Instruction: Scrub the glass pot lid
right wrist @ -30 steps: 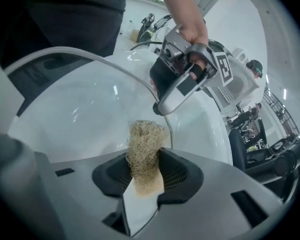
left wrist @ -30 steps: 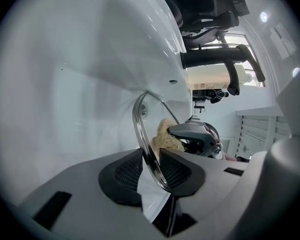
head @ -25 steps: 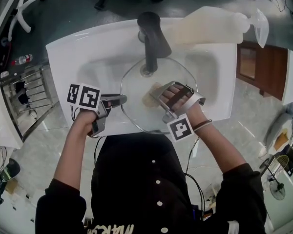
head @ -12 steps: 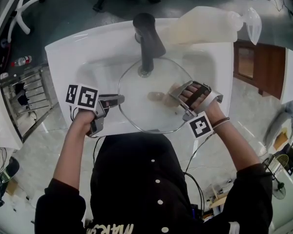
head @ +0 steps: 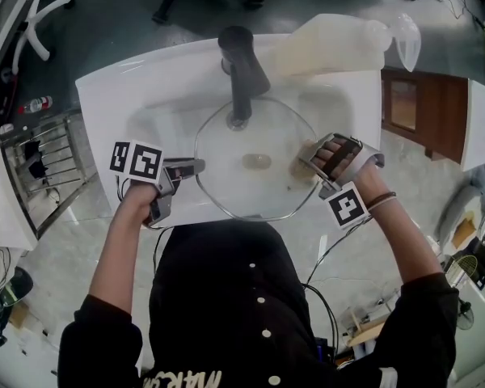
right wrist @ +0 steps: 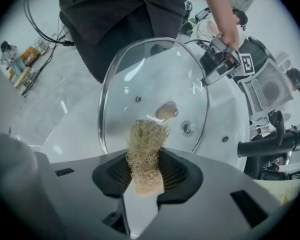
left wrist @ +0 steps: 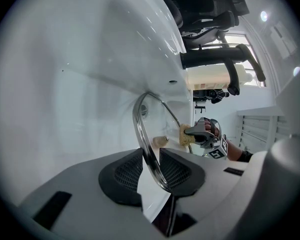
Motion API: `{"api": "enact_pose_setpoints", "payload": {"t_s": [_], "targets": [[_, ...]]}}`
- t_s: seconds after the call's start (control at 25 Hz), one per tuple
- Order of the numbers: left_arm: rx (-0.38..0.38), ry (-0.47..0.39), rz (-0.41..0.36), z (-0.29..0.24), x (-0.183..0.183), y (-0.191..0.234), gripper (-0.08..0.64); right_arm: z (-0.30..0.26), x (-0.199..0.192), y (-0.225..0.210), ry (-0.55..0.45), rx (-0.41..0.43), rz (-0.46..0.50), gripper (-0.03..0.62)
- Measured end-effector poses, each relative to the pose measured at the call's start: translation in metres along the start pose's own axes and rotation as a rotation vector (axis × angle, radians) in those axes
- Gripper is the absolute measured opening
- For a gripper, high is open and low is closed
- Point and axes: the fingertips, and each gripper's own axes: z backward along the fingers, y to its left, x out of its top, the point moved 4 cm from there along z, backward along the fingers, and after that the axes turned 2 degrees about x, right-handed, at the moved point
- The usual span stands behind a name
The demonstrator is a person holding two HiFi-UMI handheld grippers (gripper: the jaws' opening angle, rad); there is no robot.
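One glass pot lid (head: 255,164) sits over the basin of the white sink (head: 105,87), with the black faucet (head: 242,63) at its 12 o'clock. At 9 o'clock the left gripper (head: 192,166) pinches the lid's metal rim. At 3 o'clock the right gripper (head: 314,162) clamps a tan scouring pad (right wrist: 144,151) at the lid's edge.

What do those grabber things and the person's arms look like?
The left gripper and right gripper are grey, with dark mesh-textured pads. Each carries a white cube printed with black square markers. A thin dark cable trails from the right one. The person wears black sleeves and a thin band on the right wrist.
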Motion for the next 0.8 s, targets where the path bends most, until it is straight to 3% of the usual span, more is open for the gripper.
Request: {"api": "enact_pose_setpoints", "payload": {"t_s": [0.2,0.28,0.44,0.6,0.8], "targets": [[0.005,-0.001,-0.006,0.000,0.000,-0.001,0.124,0.000,0.003,-0.007,0.011,-0.033,0.013,0.144],[0.009,0.002,-0.009,-0.001,0.000,0.000,0.124,0.002,0.012,-0.027,-0.004,-0.109,-0.011,0.144],[0.007,0.002,-0.009,-0.001,0.000,0.000,0.124,0.000,0.063,-0.078,-0.135,-0.265,-0.133,0.144],[0.007,0.004,-0.010,-0.001,0.001,0.000,0.124,-0.016,0.107,-0.105,-0.217,-0.308,-0.229,0.146],[0.007,0.007,-0.014,0.000,0.001,0.000,0.124,-0.032,0.133,-0.112,-0.216,-0.309,-0.286,0.146]]}}
